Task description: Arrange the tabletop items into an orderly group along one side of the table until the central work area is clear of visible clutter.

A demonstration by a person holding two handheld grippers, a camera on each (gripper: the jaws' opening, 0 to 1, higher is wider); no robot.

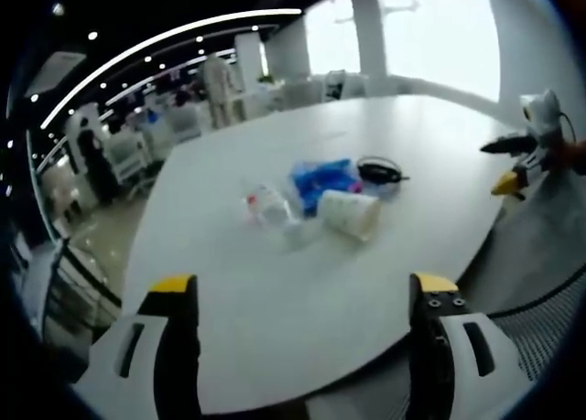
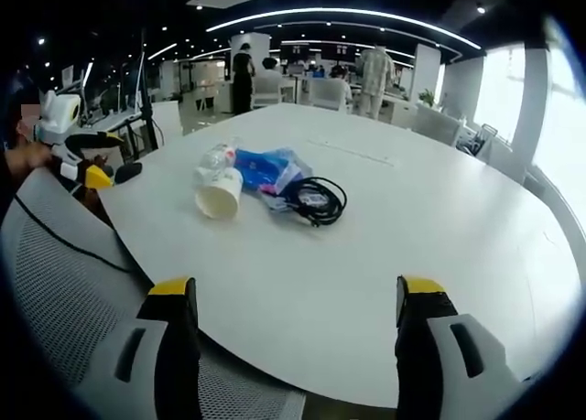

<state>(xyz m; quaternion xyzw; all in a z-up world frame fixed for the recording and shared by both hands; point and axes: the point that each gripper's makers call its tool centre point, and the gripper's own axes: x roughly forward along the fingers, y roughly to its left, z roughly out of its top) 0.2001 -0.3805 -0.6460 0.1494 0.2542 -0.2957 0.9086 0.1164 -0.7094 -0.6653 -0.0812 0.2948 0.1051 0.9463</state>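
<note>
White table [image 2: 439,228]; clutter pile [image 2: 265,184] well beyond open right tongs [image 2: 298,296].

My jaws are black with yellow tips on both the left gripper [image 1: 304,296] and right gripper [image 2: 298,299]. Table [image 2: 439,219]: plain white. Cup [image 2: 219,198]: white. Bag [image 2: 261,168]: blue, some pink at its edge. Cable [image 2: 316,200]: black. Bottle [image 1: 267,205]: clear, red cap. Chair mesh [image 2: 64,292]: grey.
</note>
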